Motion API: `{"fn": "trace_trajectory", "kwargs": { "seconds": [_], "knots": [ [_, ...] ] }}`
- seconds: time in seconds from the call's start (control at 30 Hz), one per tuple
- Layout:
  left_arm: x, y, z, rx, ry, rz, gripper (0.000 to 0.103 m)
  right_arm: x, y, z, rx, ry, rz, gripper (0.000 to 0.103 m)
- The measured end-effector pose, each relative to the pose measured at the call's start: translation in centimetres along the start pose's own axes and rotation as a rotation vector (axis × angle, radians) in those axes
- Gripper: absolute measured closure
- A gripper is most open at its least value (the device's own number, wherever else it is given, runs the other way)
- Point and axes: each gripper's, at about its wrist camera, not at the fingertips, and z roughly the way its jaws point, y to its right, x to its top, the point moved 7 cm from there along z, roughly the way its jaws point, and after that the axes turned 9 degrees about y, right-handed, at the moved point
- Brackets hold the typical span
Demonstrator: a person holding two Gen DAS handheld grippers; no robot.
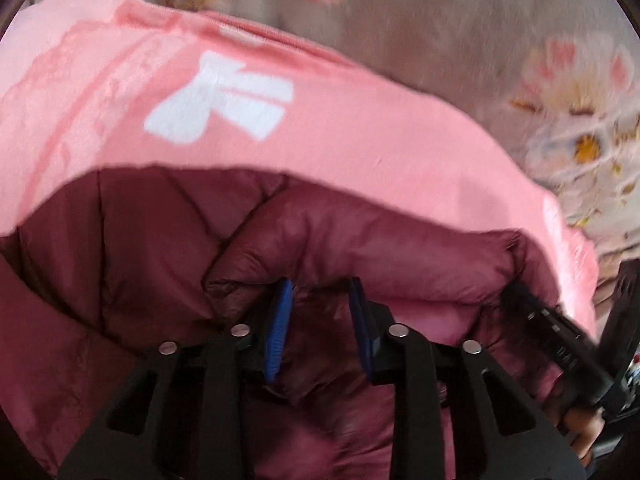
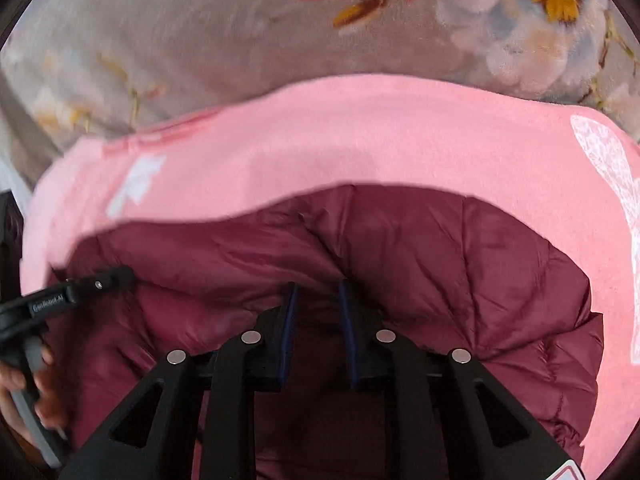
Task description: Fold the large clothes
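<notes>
A maroon quilted puffer jacket (image 1: 152, 240) lies on a pink cloth (image 1: 360, 132) with a white print. My left gripper (image 1: 322, 288) is shut on a puffy fold of the jacket's edge; fabric fills the gap between its blue pads. The right gripper's finger (image 1: 540, 312) reaches the same fold from the right. In the right wrist view the jacket (image 2: 460, 260) fills the lower half over the pink cloth (image 2: 360, 136). My right gripper (image 2: 318, 288) is shut on a jacket fold between its pads. The left gripper (image 2: 100, 280) shows at the left, its tip on the jacket.
A floral bedcover (image 2: 200, 28), grey-beige with pale flowers, lies under and around the pink cloth; it also shows in the left wrist view (image 1: 580, 128). A hand (image 2: 40, 392) holds the left gripper's handle at the lower left.
</notes>
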Motion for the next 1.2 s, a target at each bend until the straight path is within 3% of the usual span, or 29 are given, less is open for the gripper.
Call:
{"fn": "trace_trajectory", "kwargs": {
  "seconds": [0.3,0.67,1.2],
  "knots": [
    [-1.2,0.2,0.2,0.027,0.127,0.096,0.077,-1.1,-0.5,1.0,-0.093,0.069,-0.141,0.088],
    [-1.3,0.7,0.2,0.067,0.14,0.144,0.075,-1.2,-0.6,1.3,-0.103,0.075,-0.157,0.087],
    [-1.3,1.1,0.6,0.069,0.14,0.17,0.068,-1.1,-0.6,1.5,-0.109,0.076,-0.164,0.086]
  ]
}}
